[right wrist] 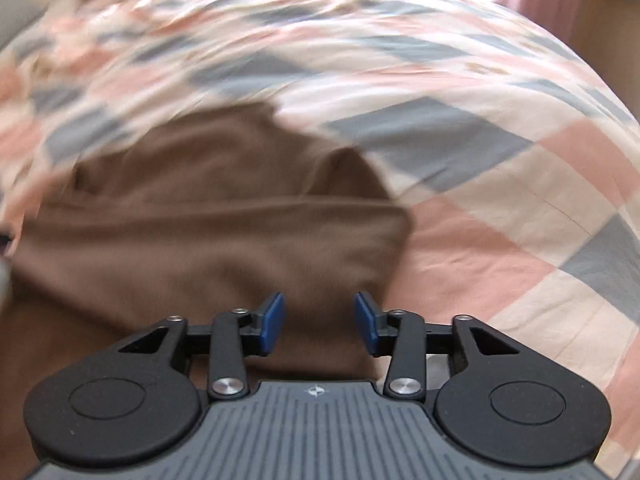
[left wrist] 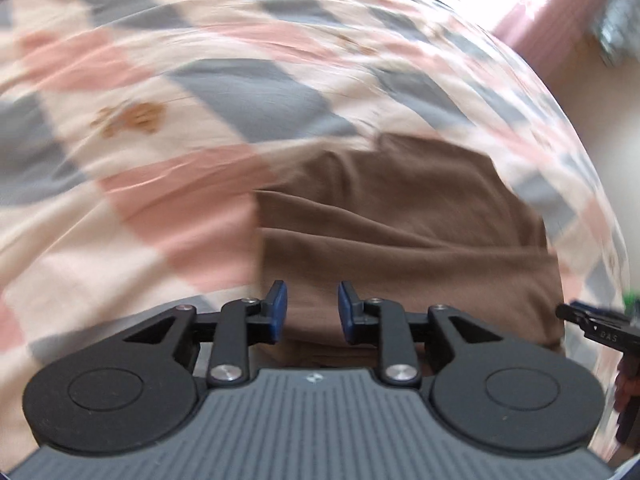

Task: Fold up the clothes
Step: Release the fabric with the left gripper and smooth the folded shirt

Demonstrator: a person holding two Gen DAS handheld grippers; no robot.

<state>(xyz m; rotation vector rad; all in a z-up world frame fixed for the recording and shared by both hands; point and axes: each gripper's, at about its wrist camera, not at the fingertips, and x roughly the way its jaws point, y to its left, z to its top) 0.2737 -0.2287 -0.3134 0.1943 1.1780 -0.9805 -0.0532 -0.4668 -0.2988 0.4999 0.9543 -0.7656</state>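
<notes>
Brown garment (left wrist: 400, 232), folded and creased, lies on the pink-grey-cream checked bedcover (left wrist: 140, 200) in the left wrist view; the left gripper (left wrist: 312, 312) hangs over the garment's near left edge, jaws a narrow gap apart with nothing clamped, and only this view catches the right gripper (left wrist: 596, 330) off the garment's right side. Right wrist view: same garment (right wrist: 200, 224) on the bedcover (right wrist: 500, 208), right gripper (right wrist: 320, 322) over its near right edge, jaws wider apart, pads (right wrist: 272, 322) gripping nothing; left gripper not clearly visible.
</notes>
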